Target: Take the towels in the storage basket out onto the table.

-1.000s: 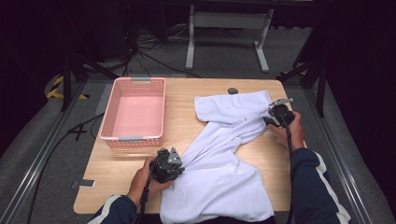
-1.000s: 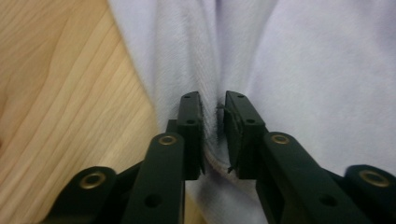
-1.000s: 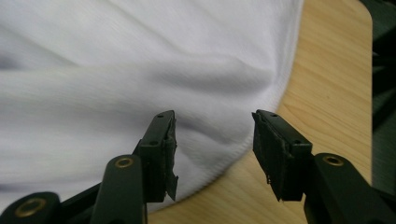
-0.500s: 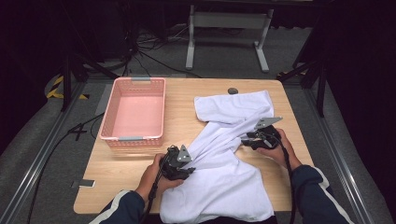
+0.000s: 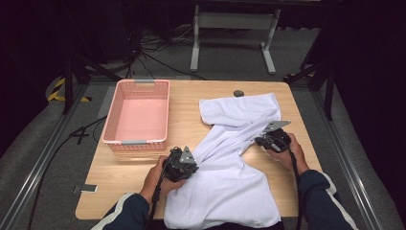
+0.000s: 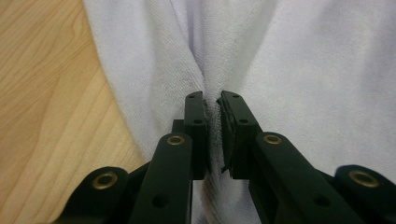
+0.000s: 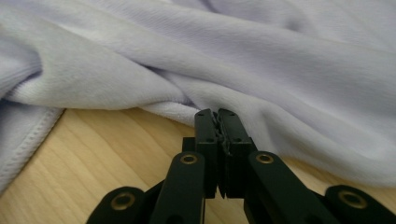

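A white cloth garment (image 5: 230,187) lies spread over the right half of the wooden table (image 5: 186,120), bunched narrow at its middle. My left gripper (image 5: 194,167) sits at the garment's left edge. Its jaws have just been closing, and in the left gripper view they (image 6: 212,100) pinch a raised fold of the white fabric (image 6: 303,56). My right gripper (image 5: 259,142) is at the right side of the narrow part. Its jaws have also just been closing, and they (image 7: 215,112) now meet and nip the hem of the cloth (image 7: 233,46) just above the wood.
An empty pink plastic basket (image 5: 135,142) stands on the table's left half, just beyond my left hand. A small dark round object (image 5: 238,92) rests near the far edge. Bare wood lies between the basket and the garment. A metal stand (image 5: 230,19) is on the floor beyond.
My right gripper has moved left and nearer along the garment's right edge to its narrow middle, which has bunched tighter. My left gripper has stayed at the left edge.
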A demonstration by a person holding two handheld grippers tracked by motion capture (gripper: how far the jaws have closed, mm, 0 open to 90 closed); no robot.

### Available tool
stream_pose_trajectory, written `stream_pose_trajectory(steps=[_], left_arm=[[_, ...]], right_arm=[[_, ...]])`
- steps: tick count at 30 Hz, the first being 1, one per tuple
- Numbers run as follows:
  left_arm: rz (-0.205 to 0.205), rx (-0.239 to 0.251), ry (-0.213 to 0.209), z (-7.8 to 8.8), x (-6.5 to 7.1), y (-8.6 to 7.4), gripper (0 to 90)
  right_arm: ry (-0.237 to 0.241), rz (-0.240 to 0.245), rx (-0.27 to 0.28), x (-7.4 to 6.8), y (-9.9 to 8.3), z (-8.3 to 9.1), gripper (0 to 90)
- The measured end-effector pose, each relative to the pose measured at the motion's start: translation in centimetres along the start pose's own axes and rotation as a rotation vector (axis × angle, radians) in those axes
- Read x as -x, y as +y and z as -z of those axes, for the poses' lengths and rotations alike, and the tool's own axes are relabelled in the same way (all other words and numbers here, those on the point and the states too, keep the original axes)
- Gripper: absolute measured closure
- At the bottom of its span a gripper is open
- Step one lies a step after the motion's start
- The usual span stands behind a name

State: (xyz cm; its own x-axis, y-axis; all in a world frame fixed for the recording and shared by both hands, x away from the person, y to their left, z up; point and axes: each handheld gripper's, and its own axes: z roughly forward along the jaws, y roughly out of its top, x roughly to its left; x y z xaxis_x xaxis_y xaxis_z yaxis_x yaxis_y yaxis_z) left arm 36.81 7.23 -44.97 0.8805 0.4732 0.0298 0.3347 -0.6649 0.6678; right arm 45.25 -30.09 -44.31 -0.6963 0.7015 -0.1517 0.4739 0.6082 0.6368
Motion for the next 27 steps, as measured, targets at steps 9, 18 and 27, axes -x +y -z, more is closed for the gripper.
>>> stream_pose_trajectory(steps=[9,18,27], left_arm=[[-0.025,0.011,-0.004,-0.5,0.6,0.7,78.4],[-0.033,0.033,-0.039,-0.8,0.9,1.2,72.3],[-0.034,-0.002,-0.013,-1.6,0.5,1.2,68.5]], right_arm=[[-0.136,-0.066,0.045,2.5,-0.8,2.6,89.0],[-0.248,-0.120,0.049,2.7,-1.1,3.1,68.9],[-0.004,-0.017,0.076,-3.2,-1.1,4.2,57.7]])
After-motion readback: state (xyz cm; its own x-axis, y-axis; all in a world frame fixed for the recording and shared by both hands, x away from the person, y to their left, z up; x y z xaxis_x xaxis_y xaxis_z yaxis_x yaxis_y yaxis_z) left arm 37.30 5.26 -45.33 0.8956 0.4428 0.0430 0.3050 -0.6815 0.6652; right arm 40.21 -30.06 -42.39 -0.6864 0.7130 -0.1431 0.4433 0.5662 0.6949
